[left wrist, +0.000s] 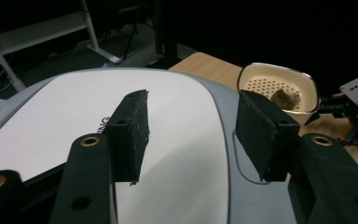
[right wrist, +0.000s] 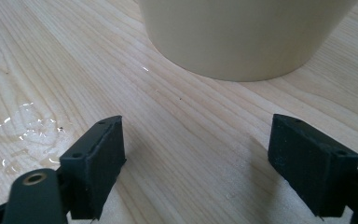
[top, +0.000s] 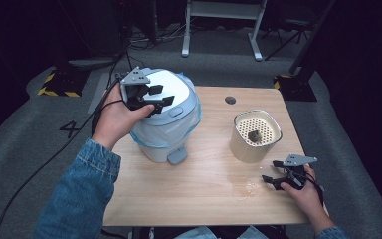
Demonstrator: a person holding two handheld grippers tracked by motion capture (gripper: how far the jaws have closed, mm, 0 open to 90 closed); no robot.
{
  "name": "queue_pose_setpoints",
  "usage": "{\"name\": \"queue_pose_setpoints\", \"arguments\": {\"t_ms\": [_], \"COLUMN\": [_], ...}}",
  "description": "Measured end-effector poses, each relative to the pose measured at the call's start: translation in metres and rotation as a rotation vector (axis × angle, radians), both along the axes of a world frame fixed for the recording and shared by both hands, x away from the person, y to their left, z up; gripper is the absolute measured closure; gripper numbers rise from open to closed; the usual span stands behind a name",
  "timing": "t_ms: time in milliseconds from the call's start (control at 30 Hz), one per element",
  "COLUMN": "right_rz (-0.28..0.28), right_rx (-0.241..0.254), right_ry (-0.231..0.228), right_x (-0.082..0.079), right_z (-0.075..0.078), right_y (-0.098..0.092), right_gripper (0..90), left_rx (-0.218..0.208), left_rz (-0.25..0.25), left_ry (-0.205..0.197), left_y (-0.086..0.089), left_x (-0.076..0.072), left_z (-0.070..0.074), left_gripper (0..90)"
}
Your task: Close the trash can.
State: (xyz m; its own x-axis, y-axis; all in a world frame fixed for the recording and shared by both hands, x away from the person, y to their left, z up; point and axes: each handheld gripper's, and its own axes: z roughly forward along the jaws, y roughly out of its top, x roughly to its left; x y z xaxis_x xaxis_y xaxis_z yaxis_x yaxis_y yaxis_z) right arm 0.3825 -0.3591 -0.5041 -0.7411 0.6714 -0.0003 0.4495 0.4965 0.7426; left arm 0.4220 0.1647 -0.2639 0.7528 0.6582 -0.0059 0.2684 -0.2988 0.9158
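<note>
A small white and pale blue pedal bin (top: 166, 119) stands on the left half of the wooden table (top: 214, 199), its lid (left wrist: 74, 116) closed and a plastic liner showing at the rim. My left gripper (top: 154, 97) hovers open just above the lid, nothing between its jaws. A cream container (top: 256, 137) with a perforated insert holding a dark lump (top: 253, 135) stands to the right. My right gripper (top: 273, 174) rests low and open on the table just in front of that container (right wrist: 247, 32).
A patch of spilled water (top: 246, 188) glistens on the wood near the right gripper, also seen as water (right wrist: 23, 130) by its left jaw. A round cable hole (top: 230, 100) sits near the table's far edge. Dark floor and a white frame (top: 219, 20) lie beyond.
</note>
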Motion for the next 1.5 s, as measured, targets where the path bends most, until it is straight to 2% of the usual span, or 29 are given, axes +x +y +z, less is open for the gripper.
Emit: {"name": "queue_pose_setpoints", "arguments": {"t_ms": [133,233,367,433,633,967,1067,1267,1500], "right_rz": [0.0,0.0,0.009,0.012,0.015,0.009,0.01,0.01,0.012], "right_rx": [0.0,-0.001,-0.001,-0.002,-0.004,-0.005,-0.004,-0.004,-0.004], "right_ry": [0.0,0.0,0.0,0.001,0.001,0.002,0.002,0.002,0.002], "right_x": [0.0,0.0,0.001,0.001,0.003,0.003,0.003,0.003,0.003], "right_z": [0.0,0.0,0.0,0.0,0.0,0.0,0.0,0.0,0.0], "right_y": [0.0,0.0,0.0,0.0,0.002,0.005,0.005,0.005,0.005], "right_gripper": [18.9,18.8,18.8,18.8,18.5,17.4,17.4,17.4,17.4], "left_rx": [-0.015,-0.005,0.017,0.009,0.026,0.037,0.037,0.106,0.1], "left_rz": [-0.034,-0.044,-0.053,-0.055,-0.052,-0.011,-0.007,0.045,0.076], "left_ry": [-0.029,-0.06,-0.049,-0.055,-0.045,-0.031,0.0,0.054,0.097], "left_y": [0.006,0.009,0.012,0.013,0.02,0.035,0.042,0.052,0.057], "left_x": [-0.013,-0.024,-0.042,-0.052,-0.08,-0.105,-0.11,-0.117,-0.121], "left_z": [0.008,0.013,0.016,0.015,0.005,-0.029,-0.047,-0.086,-0.125], "left_gripper": [41.3,38.3,38.5,37.5,37.4,37.3,37.3,36.6,36.6]}}
